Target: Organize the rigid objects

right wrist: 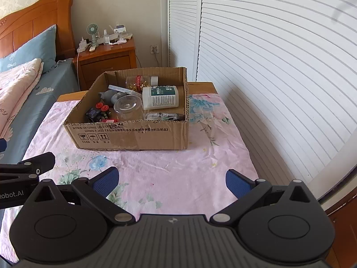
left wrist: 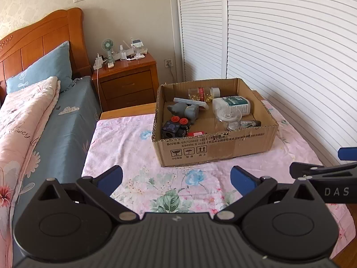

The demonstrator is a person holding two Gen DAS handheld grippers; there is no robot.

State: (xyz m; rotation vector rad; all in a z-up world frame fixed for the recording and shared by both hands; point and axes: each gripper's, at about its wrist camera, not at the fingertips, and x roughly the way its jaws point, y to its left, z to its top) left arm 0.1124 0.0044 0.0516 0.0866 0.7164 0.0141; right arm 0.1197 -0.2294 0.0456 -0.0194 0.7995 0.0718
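Bedroom: white slatted doors (left wrist: 279, 44) fill the right of frame, bed (left wrist: 33, 122) at left. Flowered pink cloth (right wrist: 178, 174) covers the table at centre. Cardboard box (left wrist: 214, 147) sits on it, centre frame, holding white bottle (right wrist: 160, 97), clear jar (right wrist: 129, 107), grey toy (left wrist: 183, 110), possibly an elephant. Left gripper (left wrist: 176, 178) and right gripper (right wrist: 171, 179), bottom of frame: jaws spread apart, holding nothing.
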